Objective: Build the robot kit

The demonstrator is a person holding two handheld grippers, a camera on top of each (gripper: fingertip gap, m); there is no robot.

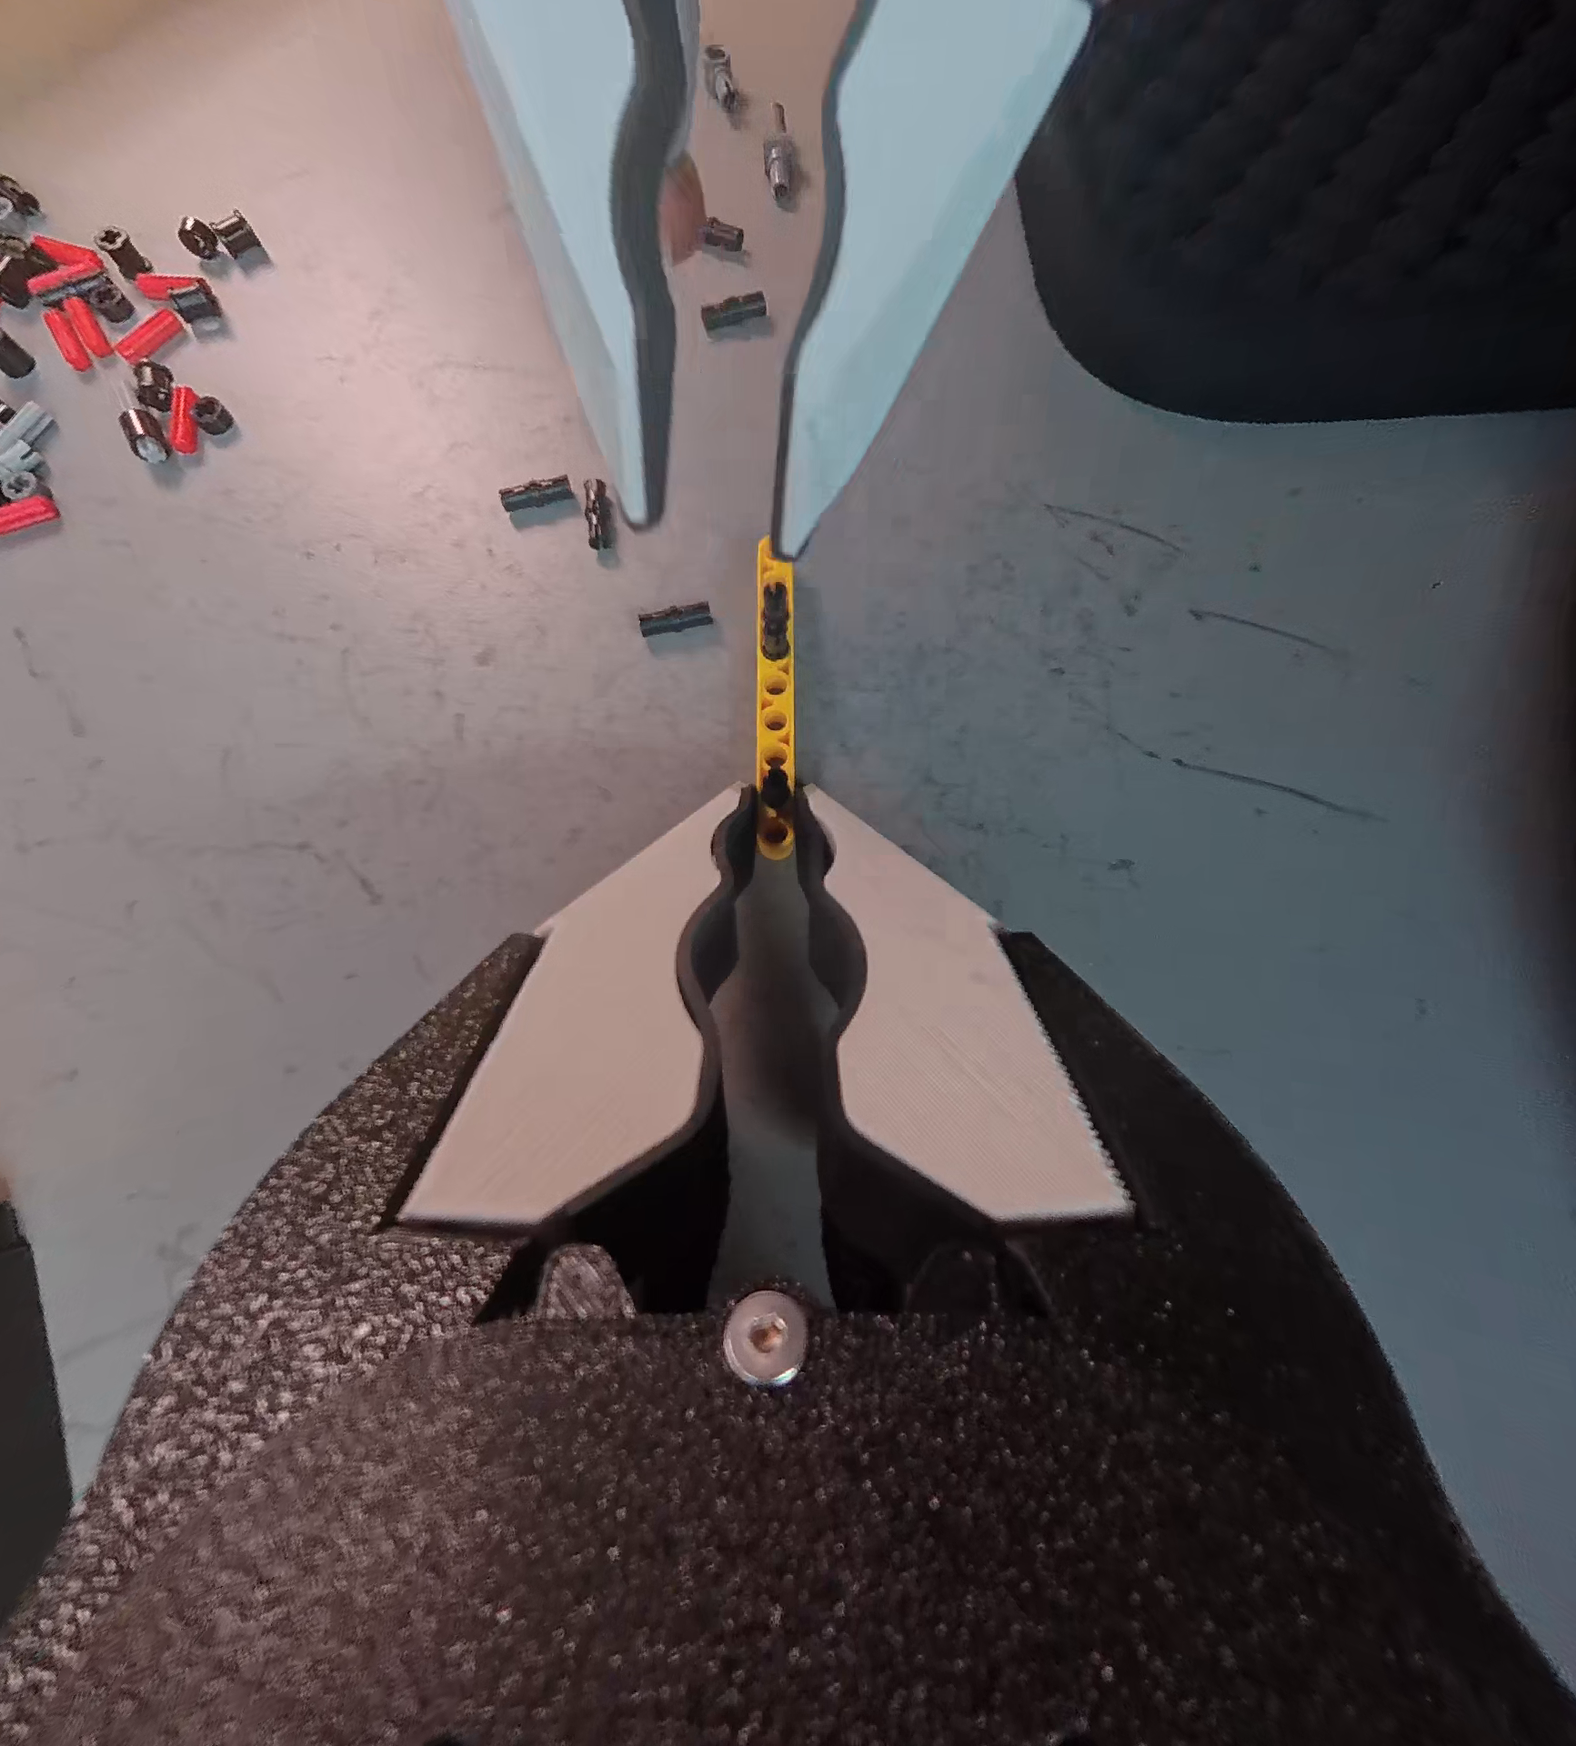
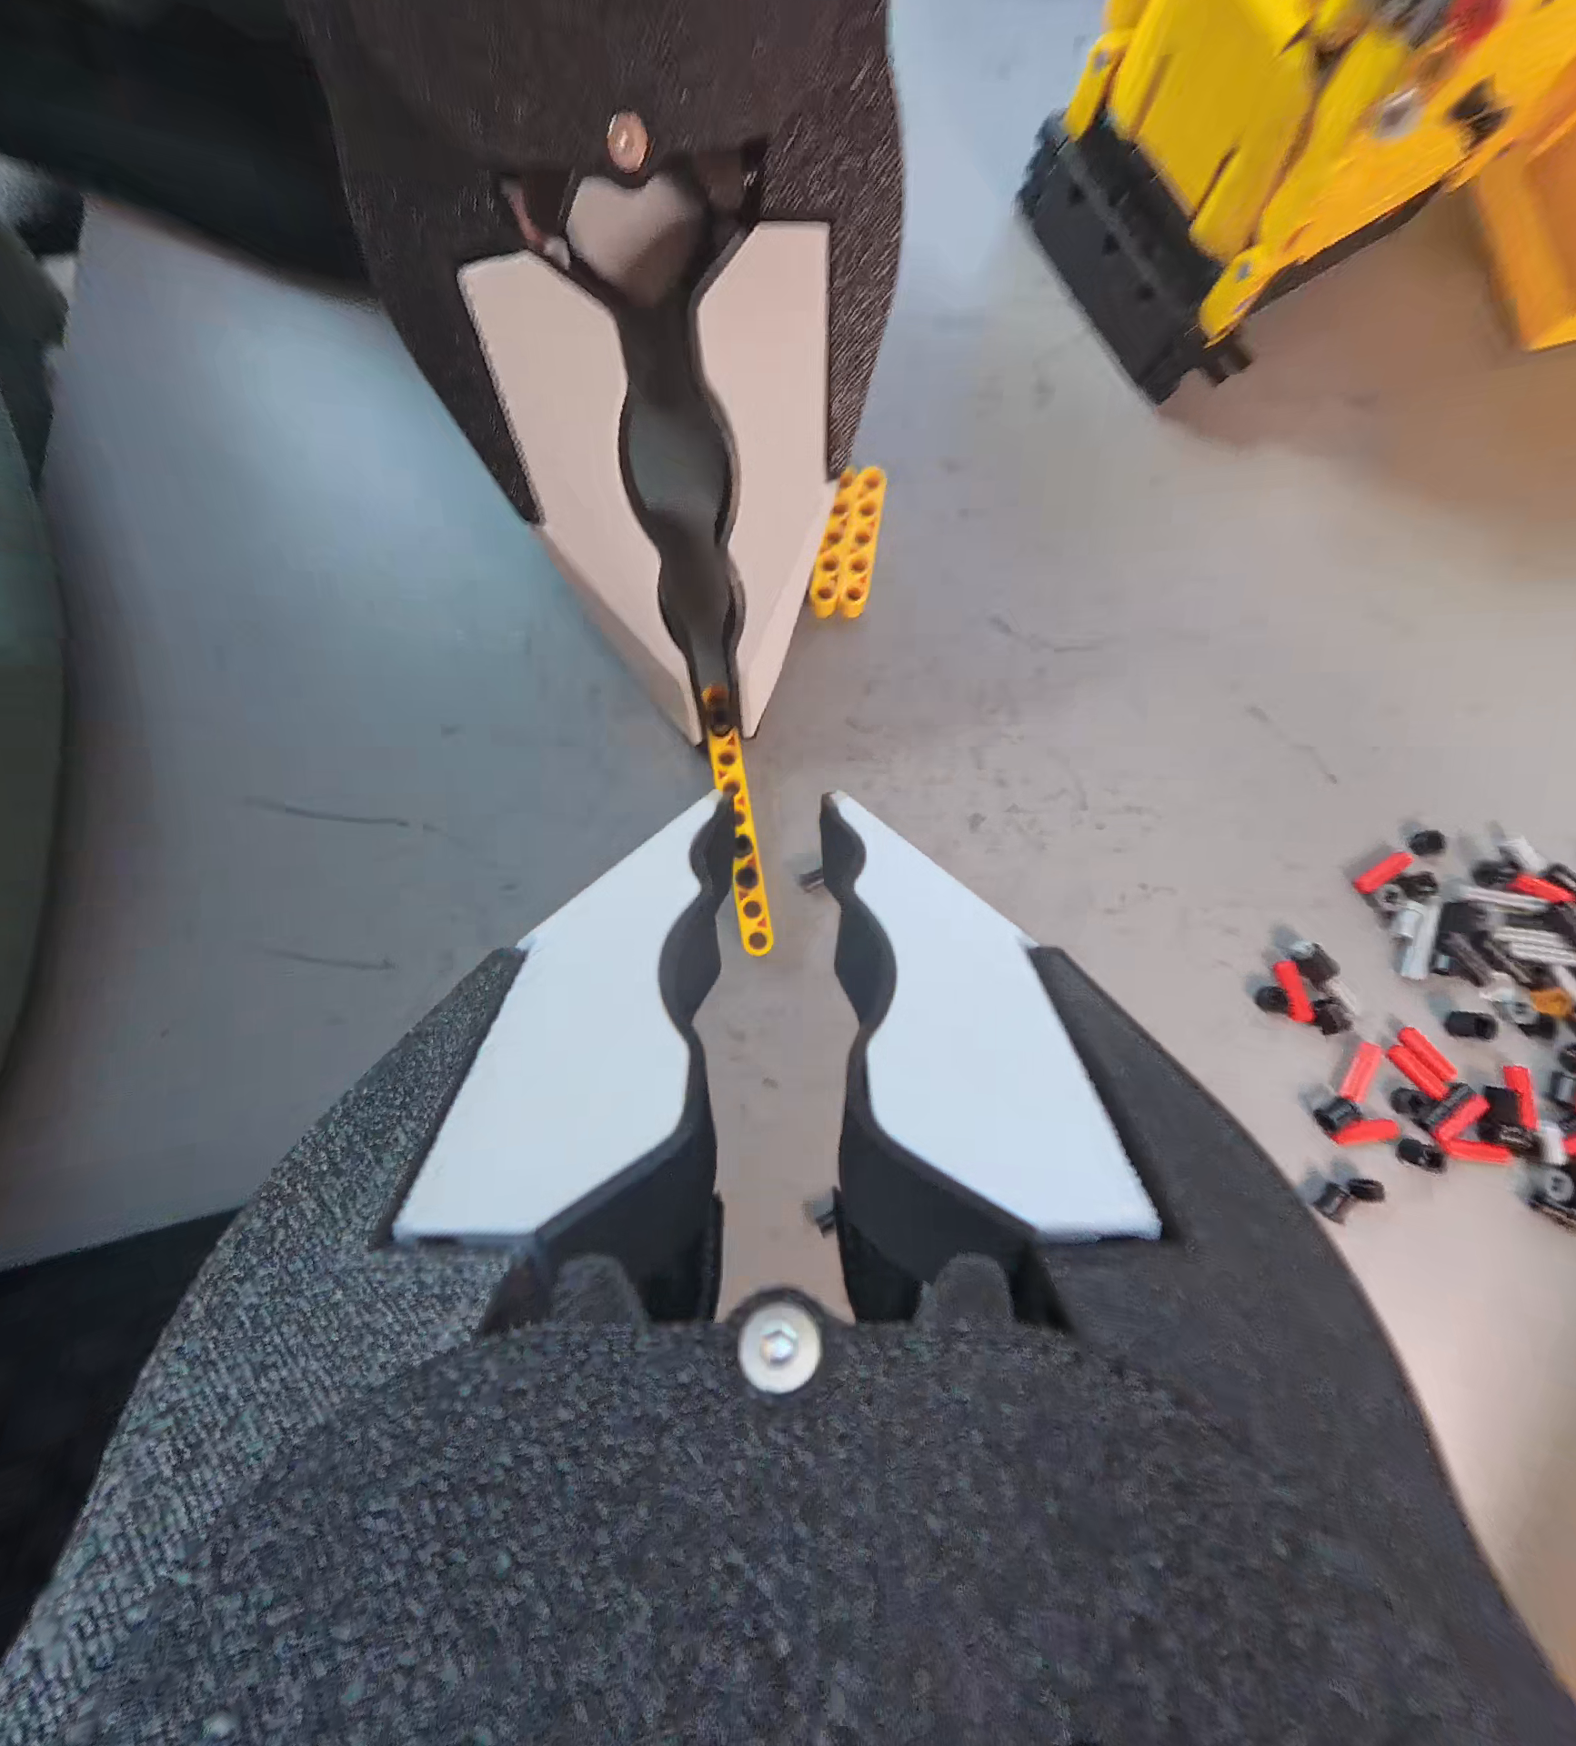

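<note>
Grey scuffed tabletop (image 1: 292, 803), bare around my grippers.
My left gripper (image 1: 774, 798) clamps one end of the yellow holed beam (image 1: 775, 699); my right gripper (image 2: 770, 798) stands released around its far end, and loose pins (image 2: 1511, 1020) lie well aside.

We see a thin yellow beam (image 1: 775, 718) with a row of round holes, held edge-up above the grey worktop (image 1: 292, 756). Its near end is pinched between the tips of the left tool (image 1: 775, 803); two short black pins (image 1: 775, 619) sit in its holes, one near each end. The far end reaches between the spread fingers of the right tool (image 2: 770, 803), lying against one fingertip (image 1: 788, 529), apart from the other. In the right wrist view the beam (image 2: 744, 850) slants slightly, its free end past that tool's tips.
</note>
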